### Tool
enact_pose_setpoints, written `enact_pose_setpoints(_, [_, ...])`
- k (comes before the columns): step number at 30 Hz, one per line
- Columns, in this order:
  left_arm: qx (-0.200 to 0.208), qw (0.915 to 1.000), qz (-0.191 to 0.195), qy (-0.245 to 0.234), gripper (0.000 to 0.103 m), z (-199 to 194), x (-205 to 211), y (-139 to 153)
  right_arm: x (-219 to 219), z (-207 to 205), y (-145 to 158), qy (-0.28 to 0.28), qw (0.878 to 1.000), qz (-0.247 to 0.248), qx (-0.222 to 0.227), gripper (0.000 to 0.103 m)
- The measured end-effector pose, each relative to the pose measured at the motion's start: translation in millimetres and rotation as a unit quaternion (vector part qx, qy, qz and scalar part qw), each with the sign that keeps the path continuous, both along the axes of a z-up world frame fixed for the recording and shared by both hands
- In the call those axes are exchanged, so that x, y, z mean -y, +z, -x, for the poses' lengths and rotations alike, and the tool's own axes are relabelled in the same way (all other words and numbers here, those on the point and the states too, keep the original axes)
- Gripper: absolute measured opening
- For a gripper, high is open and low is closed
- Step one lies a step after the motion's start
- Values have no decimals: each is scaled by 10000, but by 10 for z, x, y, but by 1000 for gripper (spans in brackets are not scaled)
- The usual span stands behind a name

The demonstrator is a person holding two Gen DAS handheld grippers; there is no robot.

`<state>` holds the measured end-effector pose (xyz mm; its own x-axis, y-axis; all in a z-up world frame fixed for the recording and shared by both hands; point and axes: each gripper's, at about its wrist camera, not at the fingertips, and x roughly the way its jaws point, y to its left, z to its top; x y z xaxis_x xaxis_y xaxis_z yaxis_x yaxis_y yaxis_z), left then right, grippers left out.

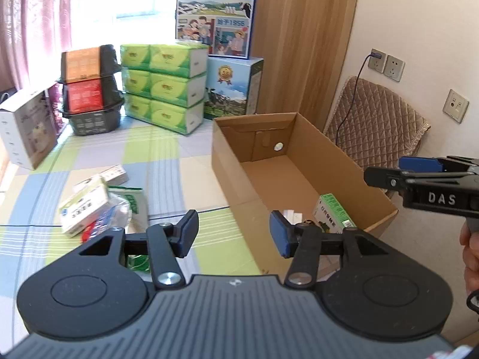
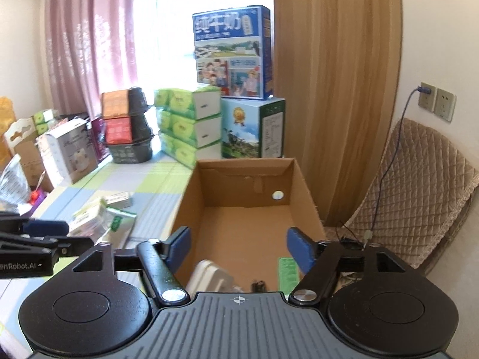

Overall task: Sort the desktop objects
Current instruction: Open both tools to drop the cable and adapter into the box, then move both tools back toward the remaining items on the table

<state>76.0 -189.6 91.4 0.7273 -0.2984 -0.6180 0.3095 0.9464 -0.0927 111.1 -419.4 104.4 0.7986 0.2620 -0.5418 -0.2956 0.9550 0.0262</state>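
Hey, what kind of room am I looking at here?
Most likely a room in a home, used partly for storage. Pink curtains hang at a bright window, stacked tissue packs and milk cartons line the back, and a padded chair sits below wall sockets.

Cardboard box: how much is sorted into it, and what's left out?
Done: the cardboard box already holds a green carton and a few small items. In hand: nothing; the left tool and right tool are both open and empty. Left: the pile of packets on the checked cloth.
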Motion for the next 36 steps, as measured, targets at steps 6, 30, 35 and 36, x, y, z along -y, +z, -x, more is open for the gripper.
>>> enact_pose_setpoints(6, [29, 9998, -40, 177, 63, 189, -202, 74, -185, 239, 68, 151, 9999, 10, 26, 82])
enact_pose_setpoints(30, [18, 9902, -433, 1328, 92, 576, -1641, 2, -1159, 604, -36, 961, 9951, -197, -77, 93])
enact_pose_setpoints(35, [6, 9882, -464, 1459, 94, 560, -1780, -6, -1306, 613, -97, 1106, 9934, -271, -133, 93])
enact_pose_setpoints(36, [7, 9880, -466, 1473, 94, 554, -1793, -11, -1330, 610, -111, 1135, 9930, -278, -145, 93])
